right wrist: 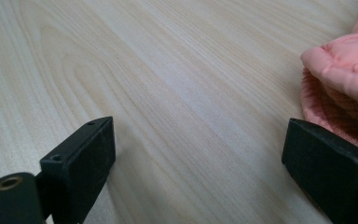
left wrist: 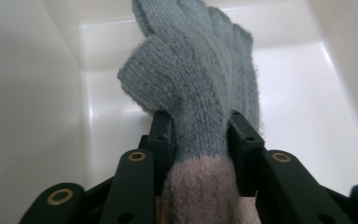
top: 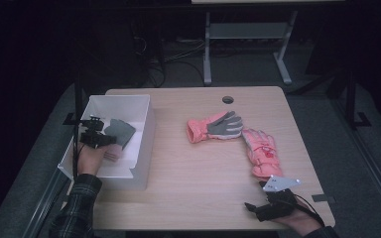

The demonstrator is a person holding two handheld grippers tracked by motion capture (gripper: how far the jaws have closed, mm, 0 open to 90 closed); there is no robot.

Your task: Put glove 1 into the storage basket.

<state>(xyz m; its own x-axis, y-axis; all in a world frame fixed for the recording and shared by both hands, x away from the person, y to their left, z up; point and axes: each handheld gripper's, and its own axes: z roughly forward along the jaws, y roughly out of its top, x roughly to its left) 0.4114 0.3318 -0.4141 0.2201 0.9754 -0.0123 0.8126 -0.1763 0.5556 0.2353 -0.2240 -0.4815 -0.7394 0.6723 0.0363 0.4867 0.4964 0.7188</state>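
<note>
Left tongs (left wrist: 198, 140) clamp the grey glove (left wrist: 196, 79) inside the white bin (top: 144, 124) — lower it fully before you release; right tongs (right wrist: 200, 163) wide open, empty.

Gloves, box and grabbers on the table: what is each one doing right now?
Grey knitted glove with pink cuff: held inside the box, fingers bent over.
White plastic box: open-topped, on the table.
Left gripper: shut on the knitted glove.
Right gripper: open, nothing between its jaws.
Two pink padded gloves: lying flat on the wooden table.
</note>
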